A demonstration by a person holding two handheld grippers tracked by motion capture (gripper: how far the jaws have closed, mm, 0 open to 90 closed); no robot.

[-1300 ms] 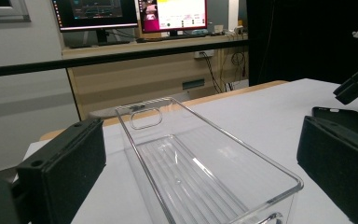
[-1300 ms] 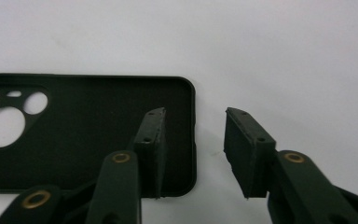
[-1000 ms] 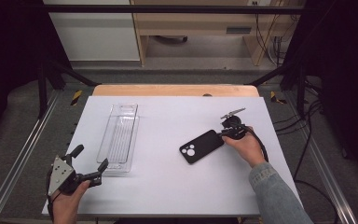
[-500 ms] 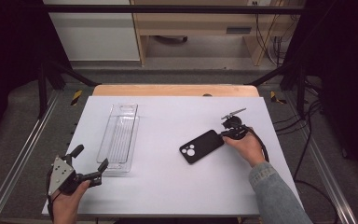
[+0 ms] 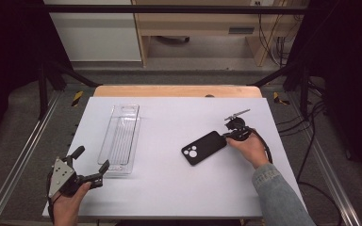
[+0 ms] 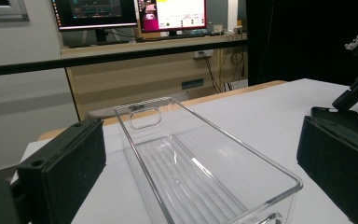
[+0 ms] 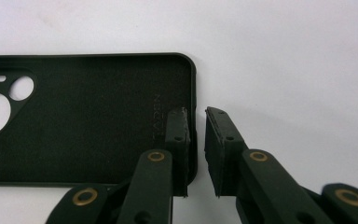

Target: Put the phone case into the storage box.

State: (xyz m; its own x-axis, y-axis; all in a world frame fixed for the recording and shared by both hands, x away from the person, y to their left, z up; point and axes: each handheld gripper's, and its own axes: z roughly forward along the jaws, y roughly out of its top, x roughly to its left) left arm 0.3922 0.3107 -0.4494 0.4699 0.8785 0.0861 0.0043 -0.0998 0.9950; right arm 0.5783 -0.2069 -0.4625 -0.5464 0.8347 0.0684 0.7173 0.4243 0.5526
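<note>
Only the right gripper point(image 7: 196, 154) has changed since a second ago: its jaws have just been closing on the short end wall of the black phone case point(image 7: 88, 121), one jaw inside the case, the other outside, a thin gap left on the outer side. Both hands have kept their places. The left gripper point(image 6: 191, 177) holds its jaws wide apart, with the clear plastic tray point(image 6: 205, 172) just ahead between them.

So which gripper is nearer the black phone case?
Right. The right gripper straddles the black phone case's end wall; the left gripper sits beyond the clear plastic tray.
</note>
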